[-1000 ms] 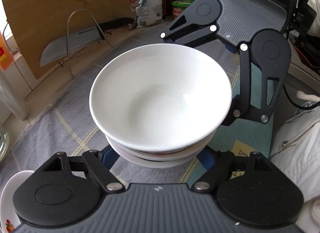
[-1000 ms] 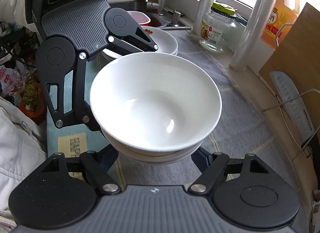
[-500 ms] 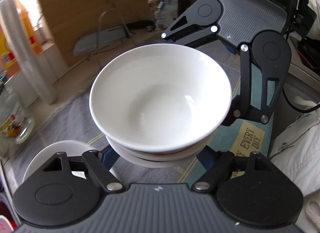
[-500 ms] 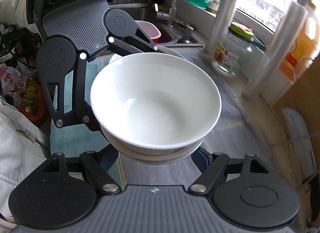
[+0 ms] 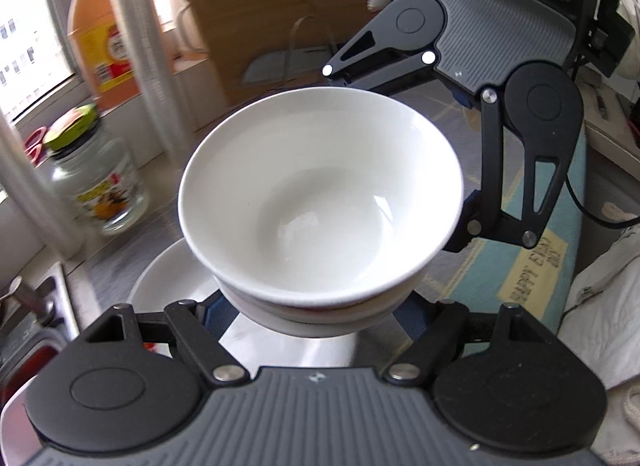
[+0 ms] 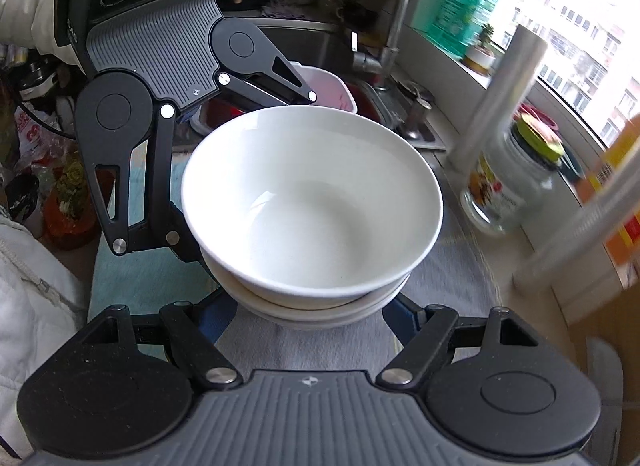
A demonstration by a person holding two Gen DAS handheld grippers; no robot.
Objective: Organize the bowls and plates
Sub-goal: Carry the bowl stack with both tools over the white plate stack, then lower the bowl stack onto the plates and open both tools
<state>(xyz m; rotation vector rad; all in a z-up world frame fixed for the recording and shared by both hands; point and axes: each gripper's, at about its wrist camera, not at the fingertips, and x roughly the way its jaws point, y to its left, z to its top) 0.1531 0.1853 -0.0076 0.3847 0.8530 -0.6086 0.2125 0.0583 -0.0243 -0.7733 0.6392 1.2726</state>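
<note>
Both my grippers clamp the bowl stack from opposite sides, held above the counter. Left gripper and right gripper: fingertips hidden under the stack. Plates below, mostly covered. Jar blurred, far left.

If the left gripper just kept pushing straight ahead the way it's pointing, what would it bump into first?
The stack of white bowls already sits between the left gripper fingers, so it would press into that first. Beyond it stands the right gripper, on the stack's far side.
</note>
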